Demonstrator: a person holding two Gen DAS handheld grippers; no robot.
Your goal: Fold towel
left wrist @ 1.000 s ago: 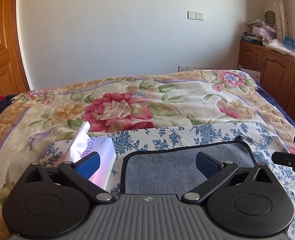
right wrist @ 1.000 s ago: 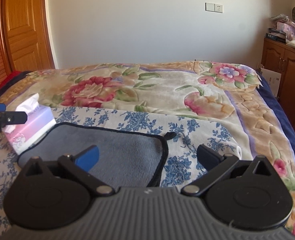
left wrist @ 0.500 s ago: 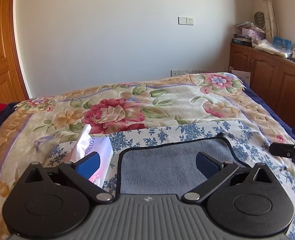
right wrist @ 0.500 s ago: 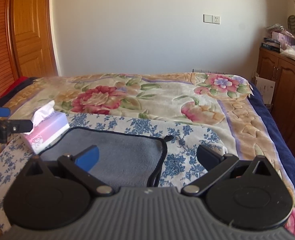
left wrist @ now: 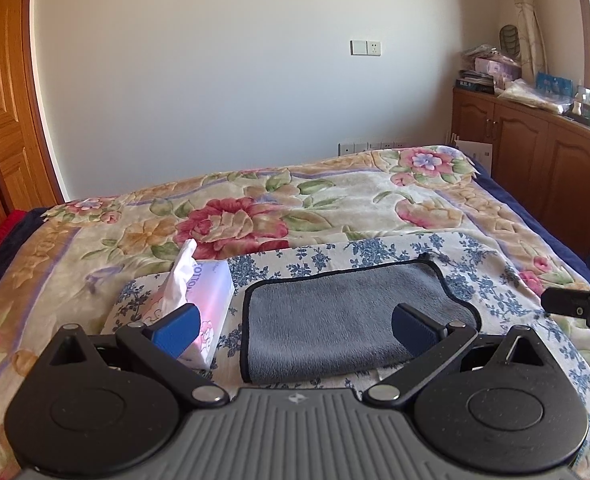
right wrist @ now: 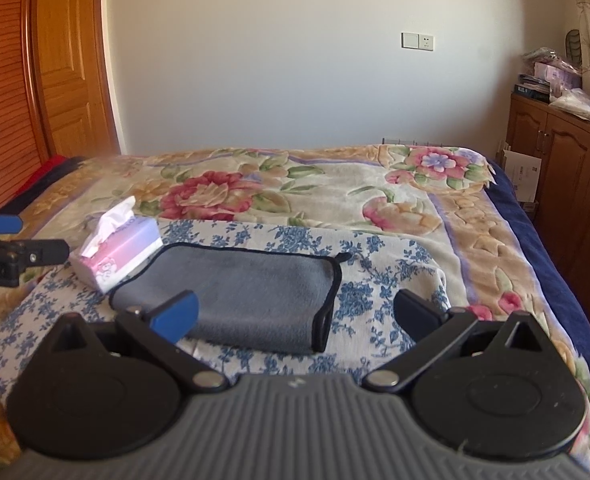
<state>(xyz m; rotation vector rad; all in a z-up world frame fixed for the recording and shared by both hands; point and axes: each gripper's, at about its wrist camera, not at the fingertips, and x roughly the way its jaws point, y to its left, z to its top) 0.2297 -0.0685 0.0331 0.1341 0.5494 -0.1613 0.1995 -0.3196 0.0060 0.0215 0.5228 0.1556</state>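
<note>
A grey towel [left wrist: 347,312] with black edging lies folded flat on a blue-flowered white cloth [left wrist: 471,280] on the bed; it also shows in the right wrist view [right wrist: 251,292]. My left gripper [left wrist: 295,326] is open and empty, held above the towel's near edge. My right gripper [right wrist: 295,314] is open and empty, above the towel's near right corner. The right gripper's finger shows at the right edge of the left wrist view [left wrist: 575,306]. The left gripper's fingers [right wrist: 15,256] show at the left edge of the right wrist view.
A pink tissue box [left wrist: 199,304] stands just left of the towel, also in the right wrist view [right wrist: 119,248]. A floral blanket [left wrist: 255,216] covers the bed. Wooden cabinets [left wrist: 535,160] stand to the right, a wooden door [right wrist: 67,72] to the left.
Both grippers have pulled back and risen from the towel, so more of the bed and room shows. Both stay open. The towel has not moved.
</note>
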